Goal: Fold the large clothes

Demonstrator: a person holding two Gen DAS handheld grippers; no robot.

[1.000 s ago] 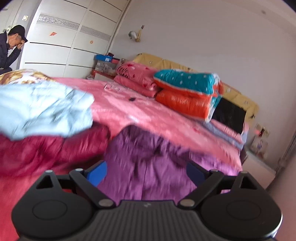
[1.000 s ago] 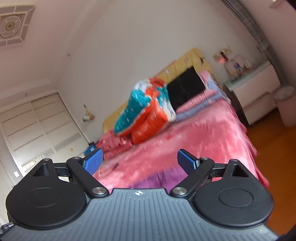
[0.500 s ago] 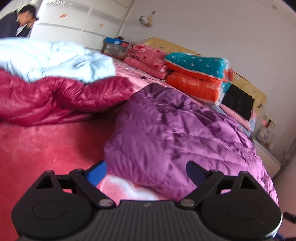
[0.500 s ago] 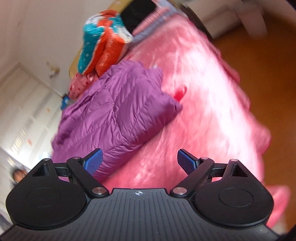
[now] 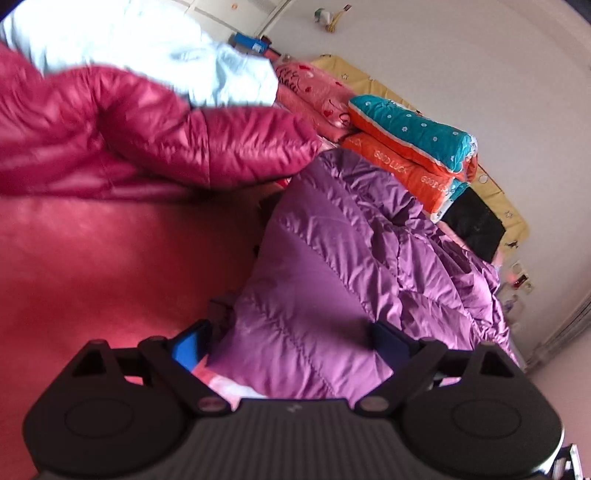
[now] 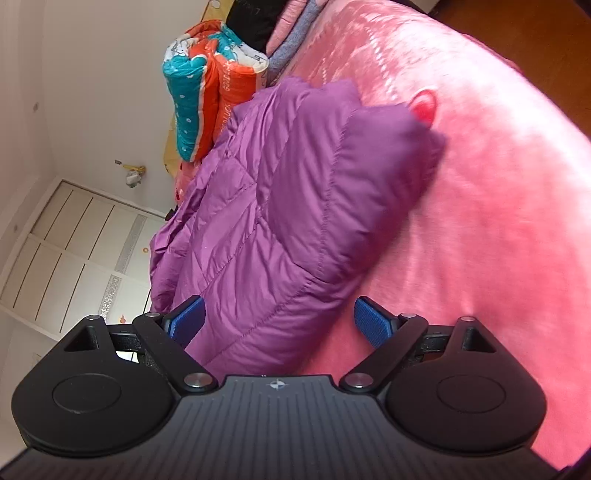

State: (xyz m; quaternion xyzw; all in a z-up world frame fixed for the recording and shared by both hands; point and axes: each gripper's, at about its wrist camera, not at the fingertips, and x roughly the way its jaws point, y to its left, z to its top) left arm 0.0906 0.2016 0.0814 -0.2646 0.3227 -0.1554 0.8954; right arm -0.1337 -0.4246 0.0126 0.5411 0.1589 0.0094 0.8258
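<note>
A purple quilted down jacket [image 5: 343, 266] lies spread on the pink bed cover [image 5: 92, 266]. My left gripper [image 5: 290, 345] is open, and the jacket's near left hem sits between its blue pads. In the right wrist view the same purple jacket [image 6: 280, 206] stretches away from me, one sleeve lying towards the right. My right gripper [image 6: 279, 321] is open too, its fingers on either side of the jacket's near edge, right above it. Whether either gripper touches the cloth I cannot tell.
A crimson down jacket [image 5: 129, 129] lies at the left with a pale blue garment [image 5: 155, 51] on top. Folded orange and teal quilts [image 5: 410, 147] and pink bedding [image 5: 317, 99] are stacked at the headboard. The bed's edge drops to a wooden floor [image 6: 546, 22] at the right.
Both grippers have come down from looking across the room to close over the purple jacket's near edge. Both stayed open throughout.
</note>
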